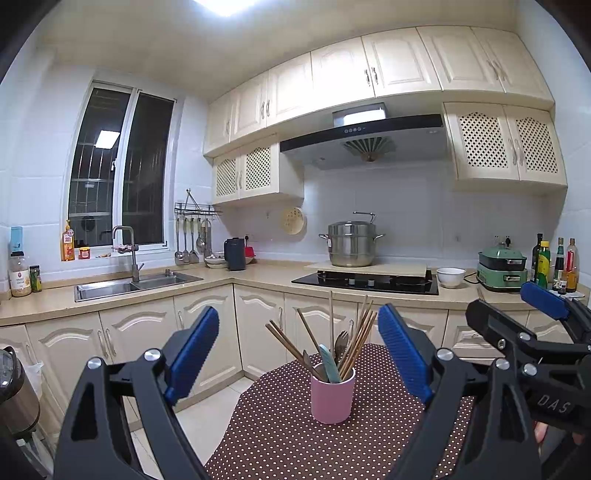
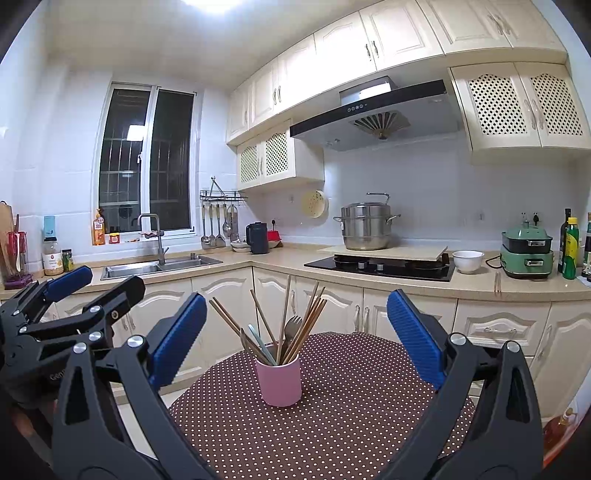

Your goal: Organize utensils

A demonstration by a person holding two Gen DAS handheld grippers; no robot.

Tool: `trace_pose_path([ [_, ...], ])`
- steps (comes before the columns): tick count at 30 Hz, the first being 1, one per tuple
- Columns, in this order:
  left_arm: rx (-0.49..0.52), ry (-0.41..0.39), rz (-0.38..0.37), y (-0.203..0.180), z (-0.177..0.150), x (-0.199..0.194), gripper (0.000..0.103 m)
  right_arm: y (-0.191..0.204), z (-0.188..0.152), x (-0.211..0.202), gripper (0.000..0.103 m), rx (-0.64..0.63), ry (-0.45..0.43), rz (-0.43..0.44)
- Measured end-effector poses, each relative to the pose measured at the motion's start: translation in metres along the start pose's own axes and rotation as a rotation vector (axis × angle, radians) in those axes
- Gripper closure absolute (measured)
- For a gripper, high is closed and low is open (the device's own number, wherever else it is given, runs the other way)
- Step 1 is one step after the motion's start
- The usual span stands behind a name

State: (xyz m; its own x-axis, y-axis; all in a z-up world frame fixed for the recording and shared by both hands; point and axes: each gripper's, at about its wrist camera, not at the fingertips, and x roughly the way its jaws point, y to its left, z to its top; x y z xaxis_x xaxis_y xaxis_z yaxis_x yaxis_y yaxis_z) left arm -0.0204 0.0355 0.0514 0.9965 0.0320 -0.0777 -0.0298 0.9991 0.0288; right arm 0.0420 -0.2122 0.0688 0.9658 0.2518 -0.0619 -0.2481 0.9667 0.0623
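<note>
On table (image 1: 280, 435), pink cup (image 1: 332, 398) (utensils upright); claws agape.

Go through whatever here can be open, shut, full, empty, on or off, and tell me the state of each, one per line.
Left gripper: open, holding nothing.
Right gripper: open, holding nothing.
Pink cup: upright on the dotted tablecloth, filled with chopsticks, a fork and other utensils.
Steamer pot: lid on.
Upper cabinets: doors shut.
White bowl: upright on the counter; contents not visible.
Faucet: no water seen running.
</note>
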Motion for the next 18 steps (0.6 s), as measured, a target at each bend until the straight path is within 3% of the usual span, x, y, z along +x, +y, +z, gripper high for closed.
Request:
trace_pose_path([
  [18,0.003,0.006,0.003,0.0012,-0.0039,0.0014,0.017,0.0004,-0.0011,0.0024,0.007,0.009,0.013,0.003],
])
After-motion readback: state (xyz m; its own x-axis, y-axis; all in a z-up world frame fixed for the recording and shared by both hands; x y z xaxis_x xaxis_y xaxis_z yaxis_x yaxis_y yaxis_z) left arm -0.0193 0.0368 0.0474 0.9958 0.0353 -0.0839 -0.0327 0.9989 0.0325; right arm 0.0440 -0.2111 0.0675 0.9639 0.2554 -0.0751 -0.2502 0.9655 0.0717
